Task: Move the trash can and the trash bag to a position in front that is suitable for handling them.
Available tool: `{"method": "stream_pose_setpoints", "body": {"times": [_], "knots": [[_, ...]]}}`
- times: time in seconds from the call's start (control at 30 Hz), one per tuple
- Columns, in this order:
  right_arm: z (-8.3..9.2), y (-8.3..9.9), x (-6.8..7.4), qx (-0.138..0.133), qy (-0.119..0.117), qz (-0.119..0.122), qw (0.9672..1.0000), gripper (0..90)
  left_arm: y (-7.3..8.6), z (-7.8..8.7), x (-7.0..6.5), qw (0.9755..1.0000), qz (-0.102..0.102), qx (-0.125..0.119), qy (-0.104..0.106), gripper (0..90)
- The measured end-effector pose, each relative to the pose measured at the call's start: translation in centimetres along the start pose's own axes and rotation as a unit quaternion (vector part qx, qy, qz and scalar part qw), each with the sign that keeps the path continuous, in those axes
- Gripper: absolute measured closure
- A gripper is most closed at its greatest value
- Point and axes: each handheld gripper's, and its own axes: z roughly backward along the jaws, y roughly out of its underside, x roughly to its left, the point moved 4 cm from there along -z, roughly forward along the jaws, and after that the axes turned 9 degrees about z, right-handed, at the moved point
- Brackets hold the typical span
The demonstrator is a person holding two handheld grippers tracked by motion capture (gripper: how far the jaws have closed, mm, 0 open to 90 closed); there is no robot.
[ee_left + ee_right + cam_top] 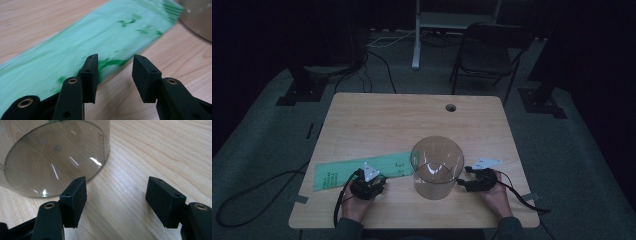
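Observation:
A flat green plastic bag [357, 171] with dark print lies on the wooden table [382, 122], left of a clear round container [436, 167] that stands upright. My left gripper [371, 186] rests at the bag's near edge; in the left gripper view its jaws stand open over the bag [82, 50], its left pad [90, 75] over the green film, nothing between them. My right gripper [463, 183] sits just right of the container, open, pointing at its base [55, 160]. In the right gripper view the jaws hold bare wood between them.
A round cable hole [450, 107] lies near the table's far edge. A dark chair [489, 52] and a white stand [452, 22] sit beyond the table. Cables trail from both grippers off the near edge.

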Motion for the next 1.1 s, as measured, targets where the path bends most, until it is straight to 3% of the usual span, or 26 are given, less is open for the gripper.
{"method": "stream_pose_setpoints", "body": {"times": [0.1, 0.23, 0.53, 0.6, 0.77, 0.87, 0.97, 1.1], "knots": [[0.0, 0.0, 0.0, 0.000, 0.000, 0.000, 1.0000, 32.2, -0.4, -0.6, -0.8, 0.9998, -0.015, 0.000, 0.011, 56.9], [0.0, 0.0, 0.0, 0.000, 0.000, 0.000, 1.0000, 32.3, -0.9, -1.4, -1.2, 0.9996, -0.018, 0.001, 0.020, 61.4], [0.0, 0.0, 0.0, 0.000, 0.000, 0.000, 1.0000, 32.2, -2.0, -3.0, -1.9, 0.9988, -0.012, 0.006, 0.046, 79.5], [0.0, 0.0, 0.0, 0.000, 0.000, 0.001, 1.0000, 32.2, -2.0, -3.0, -2.0, 0.9987, -0.007, 0.004, 0.050, 79.2], [0.0, 0.0, 0.0, 0.000, 0.000, 0.001, 1.0000, 32.3, -2.0, -2.7, -2.4, 0.9982, -0.016, -0.005, 0.058, 65.0], [0.0, 0.0, 0.0, 0.001, 0.001, 0.001, 1.0000, 32.2, -2.1, -3.3, -2.5, 0.9986, -0.014, 0.001, 0.051, 63.0], [0.0, 0.0, 0.0, 0.001, 0.001, 0.001, 1.0000, 32.1, -2.3, -3.6, -2.5, 0.9983, -0.008, -0.002, 0.058, 69.9], [0.0, 0.0, 0.0, 0.001, 0.000, 0.001, 1.0000, 32.0, -3.2, -4.3, -2.1, 0.9990, 0.001, 0.000, 0.044, 80.5]]}}
